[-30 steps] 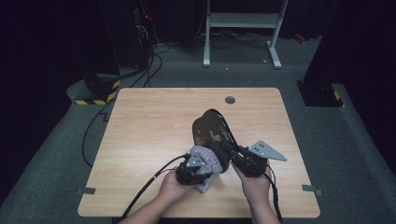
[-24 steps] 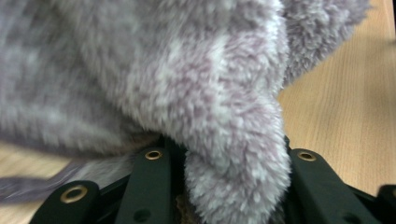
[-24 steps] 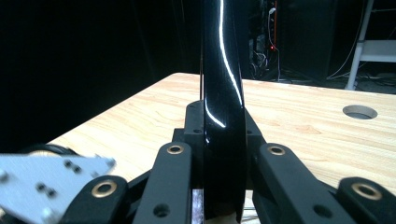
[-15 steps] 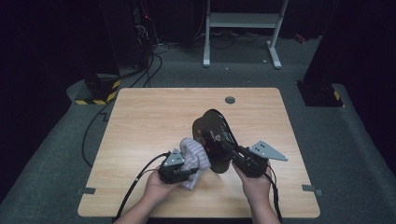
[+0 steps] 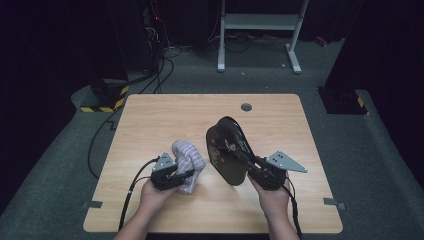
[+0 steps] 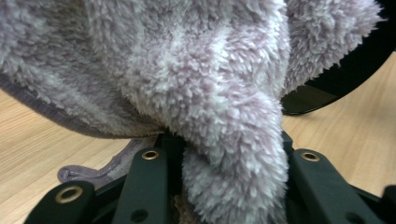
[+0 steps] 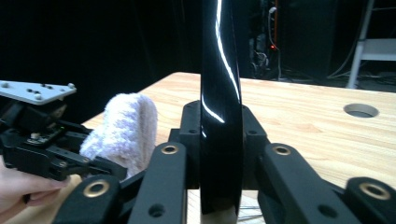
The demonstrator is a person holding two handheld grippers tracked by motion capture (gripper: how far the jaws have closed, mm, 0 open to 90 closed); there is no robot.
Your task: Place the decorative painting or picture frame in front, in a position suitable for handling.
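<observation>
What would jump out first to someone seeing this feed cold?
Probably the glossy black plate, stood on edge right of the table's middle and clamped between the jaws of the right gripper. Next, the fluffy lilac cloth bunched in the left gripper just left of the plate and apart from it. Both sit near the front of a bare wooden table in a dark room.

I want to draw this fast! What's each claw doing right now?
Left claw: shut on the fluffy lilac cloth.
Right claw: shut on the black plate, held on edge.
</observation>
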